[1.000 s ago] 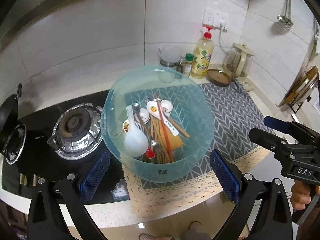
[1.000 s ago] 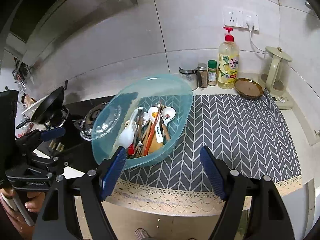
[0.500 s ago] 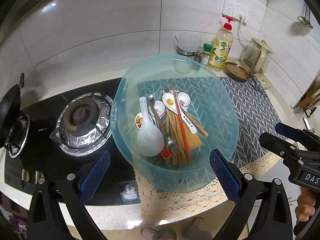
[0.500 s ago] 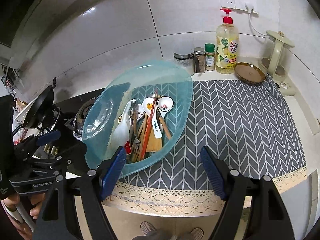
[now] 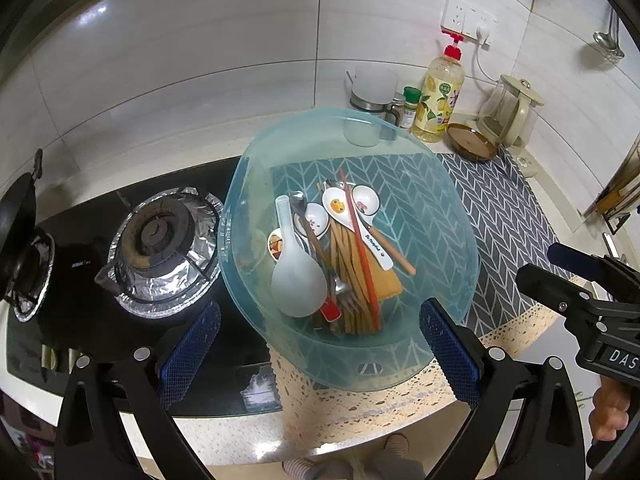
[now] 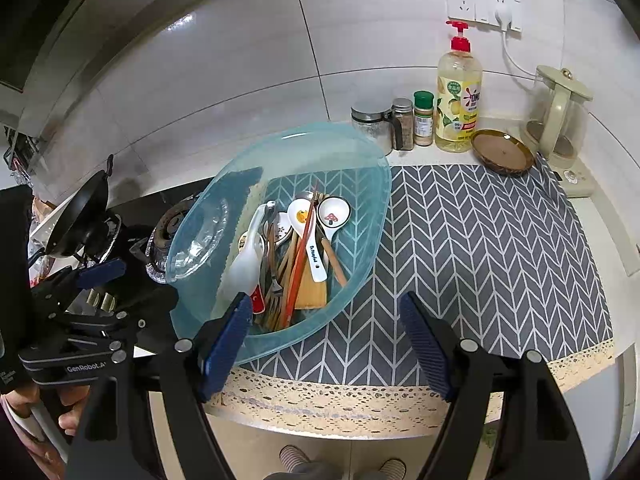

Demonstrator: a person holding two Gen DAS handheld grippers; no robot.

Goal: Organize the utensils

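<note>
A clear blue plastic basin [image 5: 440, 216] sits on the grey patterned mat [image 6: 480, 248] at the left end of the counter, with its left side reaching over the edge of the black gas stove [image 5: 100, 320]. Inside it lies a jumble of utensils: a large white ladle [image 5: 298, 276] on the left, several small white ceramic spoons [image 5: 336, 206] with printed pictures toward the far side, a bundle of wooden chopsticks [image 5: 348, 264] down the middle, one red chopstick [image 5: 358, 240] laid across them, and a metal fork [image 6: 274, 280] among the sticks. The left gripper [image 5: 320, 344] hangs over the near rim of the basin with its blue pads spread wide, one on each side of the basin's front, gripping nothing. The right gripper [image 6: 324, 340] is held just to the right of it, its jaws also well apart and empty; its left pad overlaps the basin's near edge in the view, its right pad stands over the mat. Along the back wall stand spice jars [image 6: 402, 124], a yellow soap bottle [image 6: 458, 96], a brown saucer [image 6: 502, 152] and a glass kettle [image 6: 558, 116].
</note>
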